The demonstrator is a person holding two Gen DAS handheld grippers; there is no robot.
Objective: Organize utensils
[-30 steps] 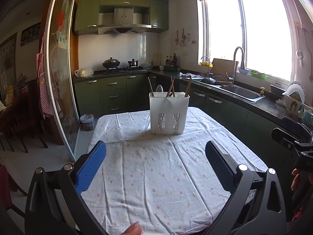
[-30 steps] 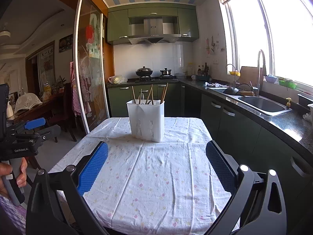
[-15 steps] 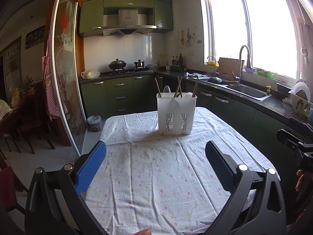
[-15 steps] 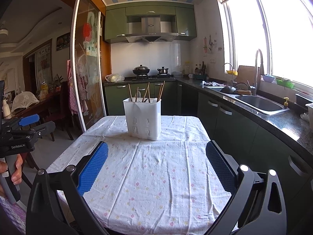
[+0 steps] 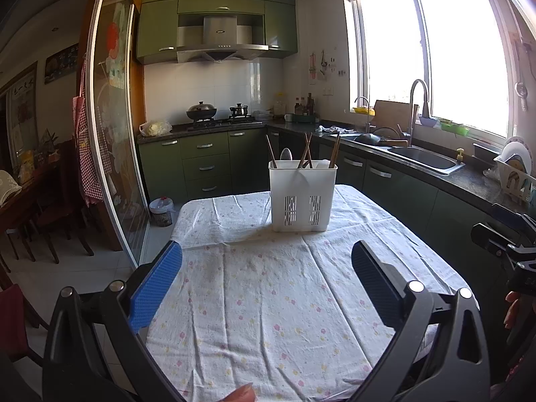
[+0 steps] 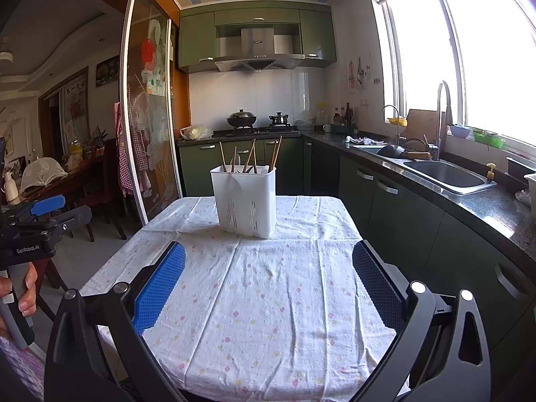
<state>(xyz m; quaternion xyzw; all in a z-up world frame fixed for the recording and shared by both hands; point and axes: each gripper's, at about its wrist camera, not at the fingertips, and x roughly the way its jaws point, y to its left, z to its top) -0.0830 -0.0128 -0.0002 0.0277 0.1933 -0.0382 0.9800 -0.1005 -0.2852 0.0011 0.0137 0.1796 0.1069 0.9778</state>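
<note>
A white plastic utensil holder [image 5: 303, 197] stands upright at the far end of the table [image 5: 268, 318], also in the right wrist view [image 6: 246, 201]. Several wooden chopsticks [image 5: 306, 150] and a metal spoon [image 5: 285, 154] stick up out of it. My left gripper [image 5: 266, 261] is open and empty, held over the near half of the table, well short of the holder. My right gripper [image 6: 268, 261] is open and empty too, at a similar distance. Each gripper shows at the edge of the other's view, the right one [image 5: 502, 241] and the left one [image 6: 37, 221].
A flowered white cloth [image 6: 268, 301] covers the table. Green cabinets and a dark counter with a sink [image 6: 445, 174] run along the right. A stove with pots [image 5: 217, 115] stands at the back. A glass sliding door [image 5: 114, 134] and dining chairs [image 5: 50, 221] are on the left.
Both grippers have drifted slightly, so the holder sits a bit differently in each view. Both stay open and empty.
</note>
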